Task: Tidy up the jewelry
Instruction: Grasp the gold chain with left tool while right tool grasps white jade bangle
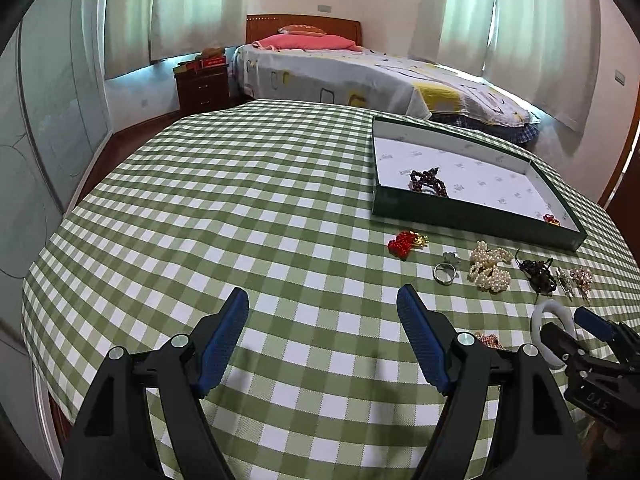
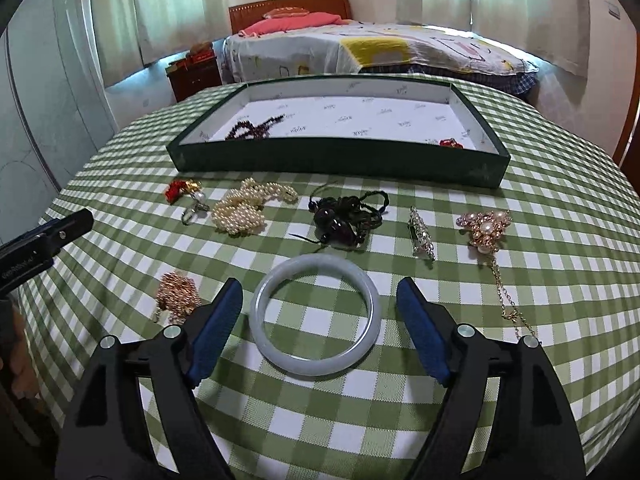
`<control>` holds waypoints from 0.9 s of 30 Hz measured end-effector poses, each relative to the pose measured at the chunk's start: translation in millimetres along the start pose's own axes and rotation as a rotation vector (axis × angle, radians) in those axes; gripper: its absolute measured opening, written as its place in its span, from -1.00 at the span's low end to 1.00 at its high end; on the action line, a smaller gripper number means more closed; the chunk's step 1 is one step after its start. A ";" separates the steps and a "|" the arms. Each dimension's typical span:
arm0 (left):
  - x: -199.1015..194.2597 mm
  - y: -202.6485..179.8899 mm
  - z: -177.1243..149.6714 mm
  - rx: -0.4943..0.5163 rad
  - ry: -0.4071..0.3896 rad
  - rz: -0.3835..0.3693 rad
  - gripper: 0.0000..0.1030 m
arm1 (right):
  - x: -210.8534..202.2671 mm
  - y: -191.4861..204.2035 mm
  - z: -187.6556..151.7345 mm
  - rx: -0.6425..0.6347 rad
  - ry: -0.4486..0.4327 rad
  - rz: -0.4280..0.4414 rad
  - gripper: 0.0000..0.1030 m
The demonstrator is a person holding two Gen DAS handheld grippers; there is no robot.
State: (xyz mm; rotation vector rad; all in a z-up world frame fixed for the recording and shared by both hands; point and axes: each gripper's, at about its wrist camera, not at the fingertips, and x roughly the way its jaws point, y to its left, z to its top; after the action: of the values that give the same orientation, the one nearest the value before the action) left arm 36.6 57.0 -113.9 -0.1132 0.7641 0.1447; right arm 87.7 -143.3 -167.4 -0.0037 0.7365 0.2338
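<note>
Pale jade-white bangle (image 2: pixel 316 318), smooth and glossy, lies flat on the checked counter (image 2: pixel 520 400) between the right gripper (image 2: pixel 320 322) fingers, which stand apart, untouching; left gripper (image 1: pixel 323 338) fingers also apart.

Soft curtained daylight, fisheye-warped edges

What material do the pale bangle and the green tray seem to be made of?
The pale bangle looks like polished jade or glass: milky, slightly translucent, with a smooth glossy rim. Which of the two, I cannot tell. The green tray looks like matte cardboard: thin, straight walls, dark green outside, white printed paper lining inside.
</note>
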 end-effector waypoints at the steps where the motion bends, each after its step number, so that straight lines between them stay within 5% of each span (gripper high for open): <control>1: 0.3 -1.0 -0.1 0.003 0.001 0.000 0.44 | 1.6 0.0 -0.4 0.000 0.007 0.000 0.53; 9: 5.7 -8.3 -4.3 0.016 0.025 -0.015 0.44 | 4.3 5.5 -3.1 -0.047 0.019 -0.021 0.62; 13: 7.1 -10.6 -6.1 0.019 0.033 -0.021 0.44 | 2.7 8.9 -4.6 -0.079 0.016 -0.046 0.35; 27: 8.8 -35.7 -11.9 0.042 0.071 -0.109 0.44 | -17.9 -11.2 -6.3 -0.046 -0.015 -0.044 0.34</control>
State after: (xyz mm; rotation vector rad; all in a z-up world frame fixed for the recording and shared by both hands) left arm 41.0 20.9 -126.8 -0.1205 0.8291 0.0211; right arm 73.1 -158.5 -161.0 -0.0617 0.7153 0.2080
